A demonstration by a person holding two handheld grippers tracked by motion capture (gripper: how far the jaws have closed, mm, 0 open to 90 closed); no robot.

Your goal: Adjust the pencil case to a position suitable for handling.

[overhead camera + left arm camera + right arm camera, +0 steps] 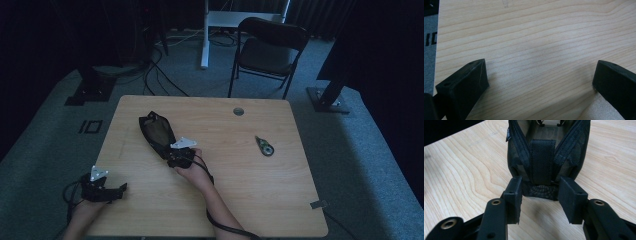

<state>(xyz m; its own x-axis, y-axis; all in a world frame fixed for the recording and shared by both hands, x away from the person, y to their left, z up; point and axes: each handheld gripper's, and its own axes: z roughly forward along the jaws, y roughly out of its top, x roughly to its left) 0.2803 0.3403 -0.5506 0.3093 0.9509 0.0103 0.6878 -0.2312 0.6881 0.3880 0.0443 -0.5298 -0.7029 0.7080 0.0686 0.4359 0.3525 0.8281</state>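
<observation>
High view dim, pouch [157, 131] interior unclear

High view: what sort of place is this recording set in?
Probably a curtained-off recording studio or lab: a lone wooden table on grey carpet, stand bases beside it, loose floor cables, and a folding chair behind.

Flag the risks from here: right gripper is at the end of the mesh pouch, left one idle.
1. The right gripper has its jaws apart around the near end of the black mesh pouch; closing on soft mesh may catch only a thin fold and slip.
2. The left gripper is open over bare table, so nothing braces the pouch; it may slide when pushed.
</observation>
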